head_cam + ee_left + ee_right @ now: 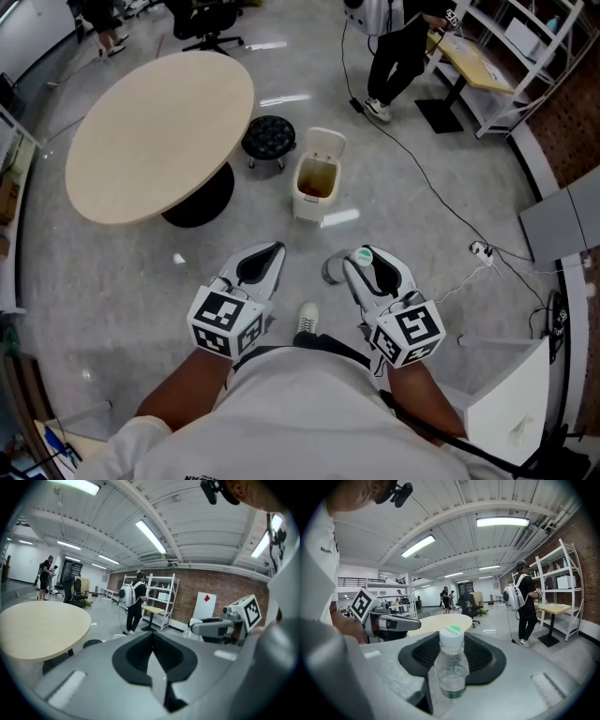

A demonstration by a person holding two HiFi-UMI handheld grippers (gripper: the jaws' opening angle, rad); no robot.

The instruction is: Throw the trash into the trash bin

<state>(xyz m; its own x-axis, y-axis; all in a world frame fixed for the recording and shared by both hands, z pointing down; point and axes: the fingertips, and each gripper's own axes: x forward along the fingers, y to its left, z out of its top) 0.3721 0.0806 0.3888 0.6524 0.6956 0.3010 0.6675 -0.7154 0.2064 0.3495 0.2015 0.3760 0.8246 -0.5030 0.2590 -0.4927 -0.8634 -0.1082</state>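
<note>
The left tongs [272, 251] are closed on themselves with nothing between them. The right tongs [361, 258] grip a clear plastic bottle [451, 667] - its white cap with a green mark points away from the person, a little water in it. Both are held side by side, slightly apart, over the grey floor [394, 187]. Beyond them, further off, stands a small cream trash bin [307, 208] with its lid tipped open - well apart from the bottle. Just left of the bin are a black stool [269, 138] and a round worktop [159, 131]. A person [398, 47] stands far right by a shelf.
</note>
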